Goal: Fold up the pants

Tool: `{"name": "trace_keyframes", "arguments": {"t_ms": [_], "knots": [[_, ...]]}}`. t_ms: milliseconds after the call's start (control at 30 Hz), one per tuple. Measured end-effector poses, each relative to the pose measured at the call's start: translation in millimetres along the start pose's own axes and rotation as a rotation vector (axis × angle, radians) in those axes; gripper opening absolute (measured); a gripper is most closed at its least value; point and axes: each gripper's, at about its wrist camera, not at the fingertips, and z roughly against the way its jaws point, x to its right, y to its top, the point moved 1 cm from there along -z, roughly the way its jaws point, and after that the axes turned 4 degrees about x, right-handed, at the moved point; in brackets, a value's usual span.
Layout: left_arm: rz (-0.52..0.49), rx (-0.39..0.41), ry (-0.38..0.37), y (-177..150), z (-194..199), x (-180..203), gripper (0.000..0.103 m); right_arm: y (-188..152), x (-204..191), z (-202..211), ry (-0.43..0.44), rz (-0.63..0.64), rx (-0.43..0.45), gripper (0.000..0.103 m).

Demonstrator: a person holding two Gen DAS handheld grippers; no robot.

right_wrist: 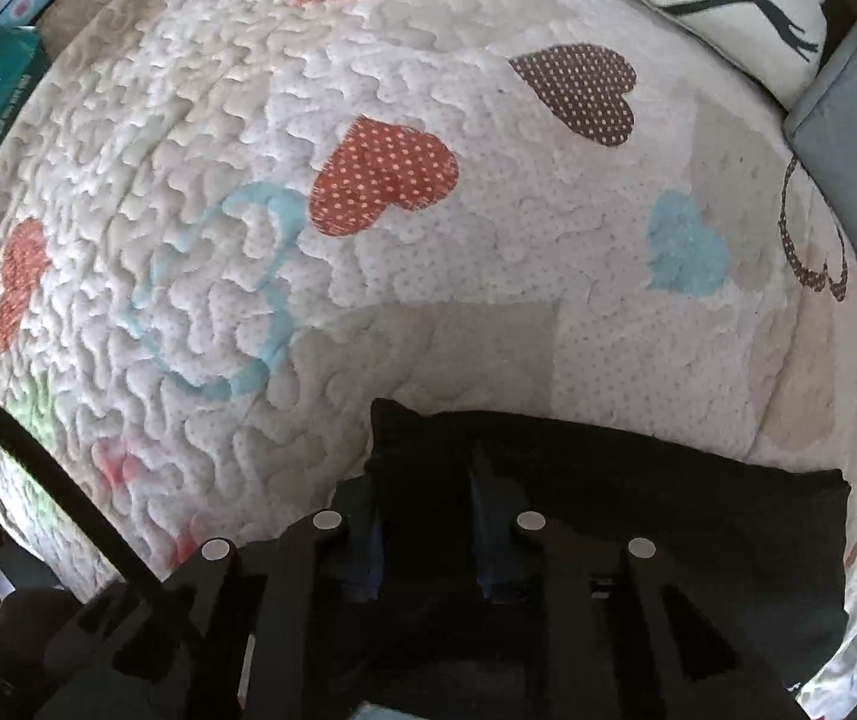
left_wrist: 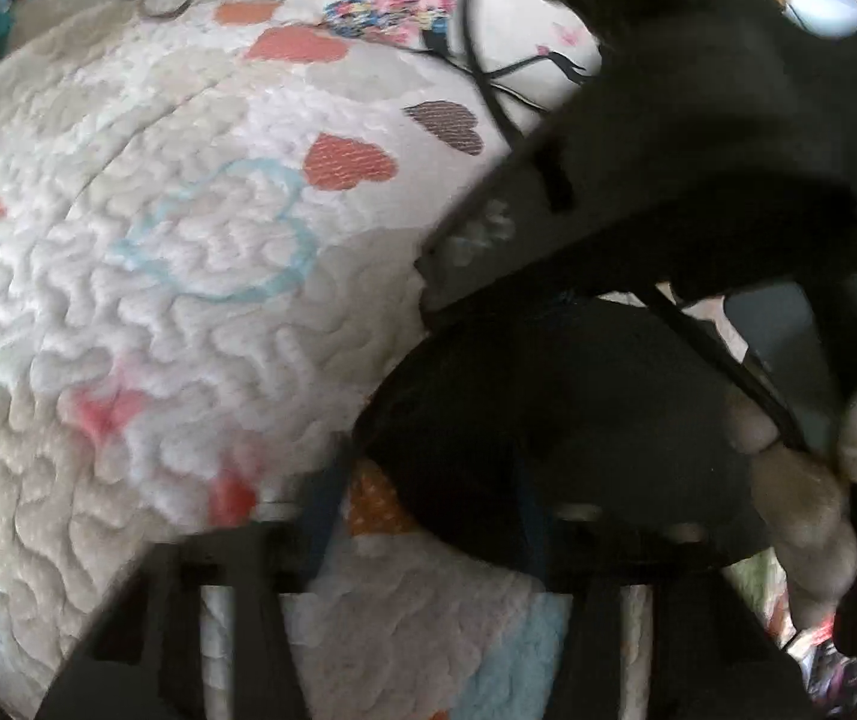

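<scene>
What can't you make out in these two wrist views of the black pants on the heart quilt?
- Left wrist view: motion blur smears the left gripper and black pants, so its grip is unclear.
- Left wrist view: the dark right gripper hides the far pants.
- Right wrist view: the right gripper covers the pants' near edge; black on black hides the folds.
- Both views: the heart quilt runs past the frame edges.
</scene>
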Motion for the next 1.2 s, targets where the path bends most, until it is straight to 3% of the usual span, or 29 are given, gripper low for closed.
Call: {"name": "trace_keyframes", "arguments": {"t_ms": [167, 467, 600, 767, 867, 900, 933, 1100, 1167, 1200], "knots": [[0.074, 0.004, -0.103, 7, 5, 19, 0.012, -8, 18, 31, 0.056, -0.031, 0.062, 0.022], [-0.016, 0.038, -0.201, 15, 9, 104, 0.012, -35, 89, 69, 0.076, -0.134, 0.179, 0.022], [-0.058, 0.012, -0.215, 13, -4, 131, 0.012, -60, 142, 73, 0.078, -0.227, 0.199, 0.022], [-0.169, -0.067, -0.219, -8, -21, 162, 0.015, -97, 195, 50, 0.084, -0.338, 0.174, 0.025], [-0.183, -0.142, -0.289, -12, -23, 160, 0.016, -118, 224, 33, 0.035, -0.395, 0.158, 0.039], [-0.188, -0.158, -0.309, -15, -18, 159, 0.016, -124, 234, 32, 0.036, -0.419, 0.169, 0.052], [-0.198, -0.164, -0.325, -14, -14, 157, 0.016, -131, 245, 35, 0.049, -0.457, 0.187, 0.055], [-0.207, -0.073, -0.271, -10, 19, 127, 0.029, -154, 271, 74, -0.004, -0.543, 0.312, 0.055], [-0.150, -0.056, -0.225, -2, 18, 114, 0.031, -159, 271, 90, 0.067, -0.551, 0.373, 0.053], [-0.123, -0.059, -0.209, 1, 16, 112, 0.031, -162, 265, 97, 0.168, -0.556, 0.401, 0.050]]}}
